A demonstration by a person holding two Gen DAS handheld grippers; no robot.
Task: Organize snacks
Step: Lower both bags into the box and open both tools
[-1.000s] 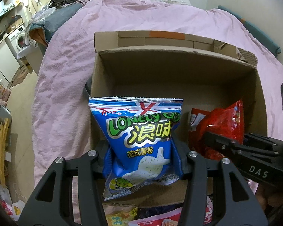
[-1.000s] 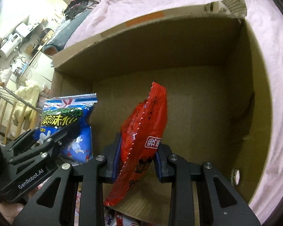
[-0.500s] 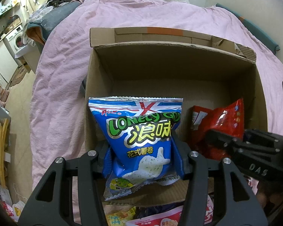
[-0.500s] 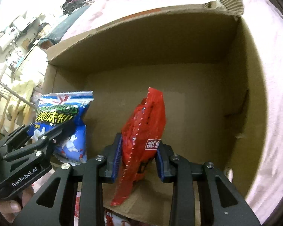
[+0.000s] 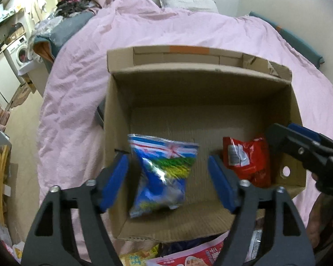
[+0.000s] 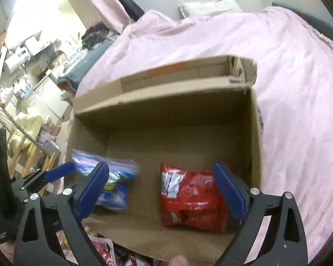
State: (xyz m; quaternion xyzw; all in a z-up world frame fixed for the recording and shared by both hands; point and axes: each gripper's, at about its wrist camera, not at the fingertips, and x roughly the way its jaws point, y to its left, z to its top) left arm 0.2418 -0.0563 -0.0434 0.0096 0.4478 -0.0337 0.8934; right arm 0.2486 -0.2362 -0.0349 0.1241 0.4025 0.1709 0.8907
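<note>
An open cardboard box (image 5: 211,88) (image 6: 253,133) sits on a pink bed. A blue chip bag (image 5: 162,173) lies blurred at the box's front left; it also shows in the right wrist view (image 6: 115,186). A red snack bag (image 5: 246,159) (image 6: 193,199) lies on the box floor at the front right. My left gripper (image 5: 168,181) is open above the blue bag, holding nothing. My right gripper (image 6: 162,190) is open above the red bag, holding nothing. Each gripper shows in the other's view, the right (image 5: 304,148) and the left (image 6: 46,175).
More snack packets (image 5: 184,255) (image 6: 104,252) lie in front of the box's near wall. The pink duvet (image 5: 188,28) surrounds the box. A pillow (image 5: 188,0) lies at the bed's head. Room clutter and a washing machine (image 5: 20,51) stand at the left.
Both grippers have opened and let go of their bags. The blue bag and the red bag have dropped into the box. Both grippers have pulled up and back.
</note>
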